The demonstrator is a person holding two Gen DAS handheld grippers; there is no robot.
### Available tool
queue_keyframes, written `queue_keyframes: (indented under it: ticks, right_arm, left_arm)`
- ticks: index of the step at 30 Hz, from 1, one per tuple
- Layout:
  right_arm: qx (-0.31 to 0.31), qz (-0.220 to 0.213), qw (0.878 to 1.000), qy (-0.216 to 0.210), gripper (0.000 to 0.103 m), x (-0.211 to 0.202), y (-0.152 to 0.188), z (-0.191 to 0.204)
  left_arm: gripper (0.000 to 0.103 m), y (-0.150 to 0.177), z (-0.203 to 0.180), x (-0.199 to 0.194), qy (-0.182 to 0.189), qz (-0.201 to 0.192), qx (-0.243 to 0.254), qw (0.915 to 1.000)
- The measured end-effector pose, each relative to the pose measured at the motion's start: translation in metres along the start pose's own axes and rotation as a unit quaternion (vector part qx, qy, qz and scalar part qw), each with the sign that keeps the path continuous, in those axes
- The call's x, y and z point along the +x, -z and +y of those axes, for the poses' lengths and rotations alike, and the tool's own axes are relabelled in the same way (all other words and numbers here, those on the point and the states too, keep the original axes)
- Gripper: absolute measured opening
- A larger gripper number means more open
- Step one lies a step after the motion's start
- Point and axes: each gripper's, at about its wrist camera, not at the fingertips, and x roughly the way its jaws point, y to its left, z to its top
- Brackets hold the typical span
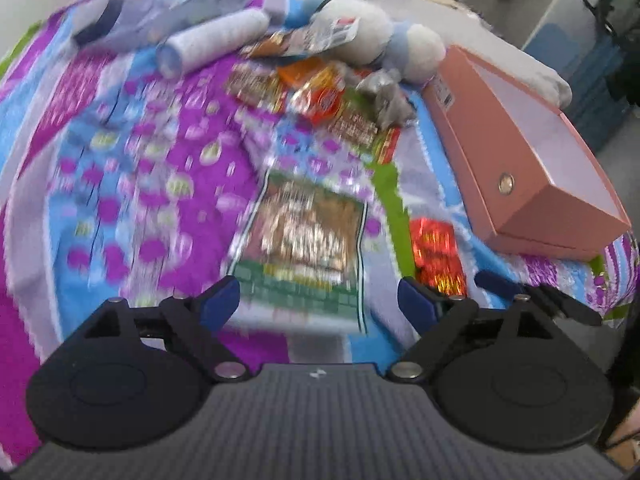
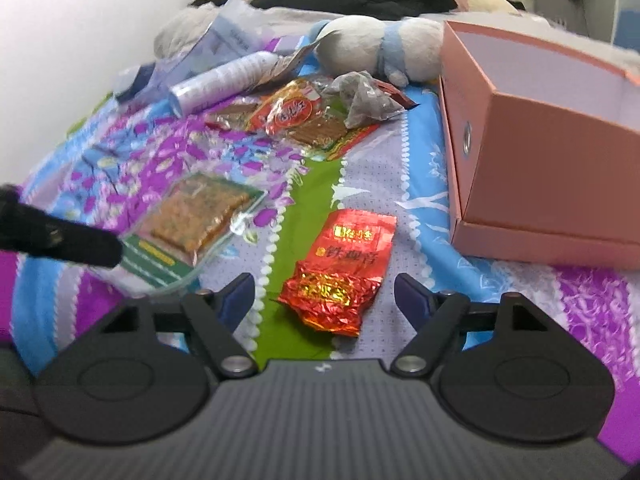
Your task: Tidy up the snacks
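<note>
Two grippers hang over a bed spread with a patterned bedsheet (image 2: 320,184); the left gripper (image 1: 318,300) has its fingers spread wide and empty above a green-edged clear snack packet (image 1: 308,240) lying flat on the sheet; the right gripper (image 2: 324,296) also stands open, gripping nothing, with a red foil packet (image 2: 344,268) lying between its fingers and apart from both pads. An open, empty pink box (image 2: 552,184) sits near the bed's right edge, just beyond the red packet; a clear strip of sheet separates them. More snack packets (image 2: 304,120) are heaped farther back, crowded against a plush toy (image 2: 372,48) and a white roll (image 2: 224,80); open sheet lies between that heap and the two near packets.
</note>
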Motion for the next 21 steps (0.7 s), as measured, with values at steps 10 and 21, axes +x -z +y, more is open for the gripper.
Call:
queue_keyframes:
  ticks: [10,21]
  right_arm:
    - [0.040,0.012,0.999,0.001,0.078,0.012,-0.001,-0.008]
    - [0.025,0.015,1.000,0.006,0.079,0.022,0.002,-0.005]
  left_arm:
    - [0.092,-0.030,-0.014,0.062,-0.059,0.035,0.100,0.9926]
    - [0.092,-0.025,-0.017,0.086,-0.066,0.034,0.137,0.9878]
